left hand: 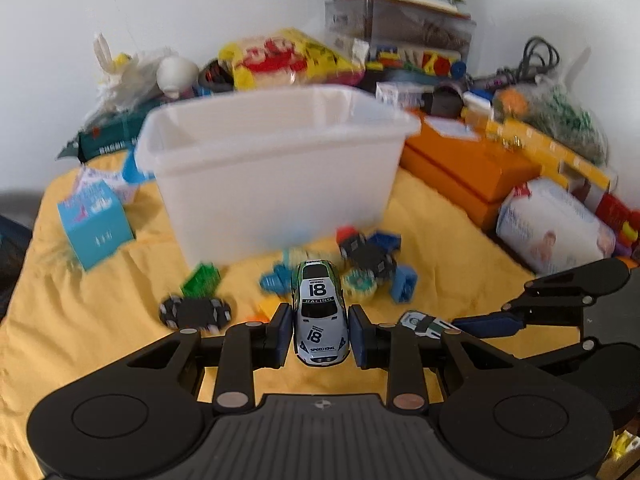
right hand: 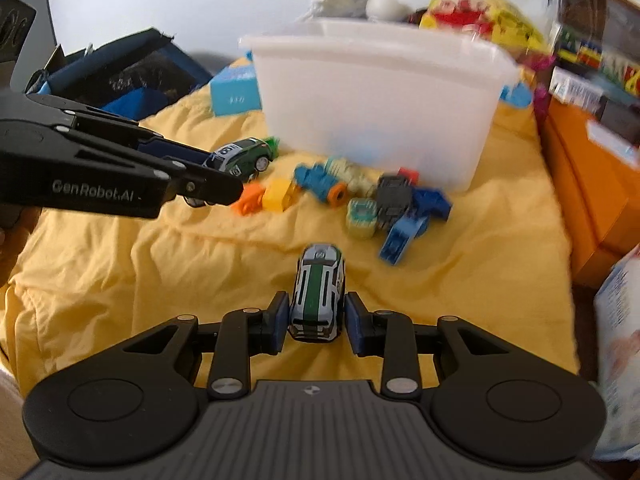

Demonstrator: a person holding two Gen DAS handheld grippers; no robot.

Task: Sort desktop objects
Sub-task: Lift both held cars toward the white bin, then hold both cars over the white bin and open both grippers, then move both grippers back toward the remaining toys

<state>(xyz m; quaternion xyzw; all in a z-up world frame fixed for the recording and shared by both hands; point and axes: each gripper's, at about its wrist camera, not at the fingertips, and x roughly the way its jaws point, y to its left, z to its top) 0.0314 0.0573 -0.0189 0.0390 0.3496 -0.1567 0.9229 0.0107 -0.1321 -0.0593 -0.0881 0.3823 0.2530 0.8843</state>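
My left gripper [left hand: 319, 334] is shut on a white and green toy race car numbered 18 [left hand: 319, 312], held above the yellow cloth. In the right wrist view the left gripper [right hand: 224, 182] comes in from the left with that car [right hand: 240, 156]. My right gripper [right hand: 316, 320] is shut on a white toy car with a green stripe [right hand: 318, 290]; it also shows in the left wrist view [left hand: 424, 323]. A white plastic bin [left hand: 276, 160] stands behind the toys; it also shows in the right wrist view [right hand: 380, 96]. Loose building blocks [right hand: 360, 196] lie in front of it.
A yellow cloth [left hand: 100, 300] covers the table. A blue box [left hand: 94, 226] lies left of the bin. Orange boxes [left hand: 472, 172], a wipes pack [left hand: 556, 228] and a stack of books [left hand: 400, 12] crowd the right. A black wheeled base [left hand: 196, 311] and a green block [left hand: 202, 280] lie at front left.
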